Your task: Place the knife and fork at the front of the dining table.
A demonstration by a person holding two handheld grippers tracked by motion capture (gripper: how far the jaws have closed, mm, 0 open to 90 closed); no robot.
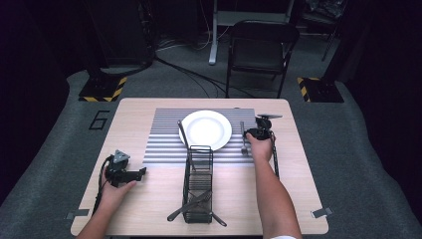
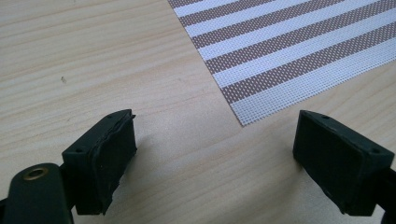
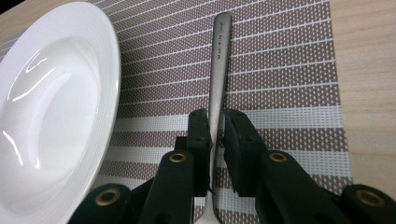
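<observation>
We see a brushed, satiny metal fork on a coarse woven striped placemat, a glossy white glazed plate, a matt pale wood-grain table, and a black wire caddy.

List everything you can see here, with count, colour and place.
plate: one, white, on the mat's middle
mat: one, grey-and-white striped, on the table's far half
fork: one, silver, on the mat right of the plate, handle between the right tongs' jaws
knife: one, silver, on the mat at the plate's left edge
caddy: one, black wire, near middle of the table, cutlery inside
table: one, light wood
chair: one, black, beyond the table
left tongs: black, open over bare table left of the caddy
right tongs: black, closed on the fork's handle
</observation>
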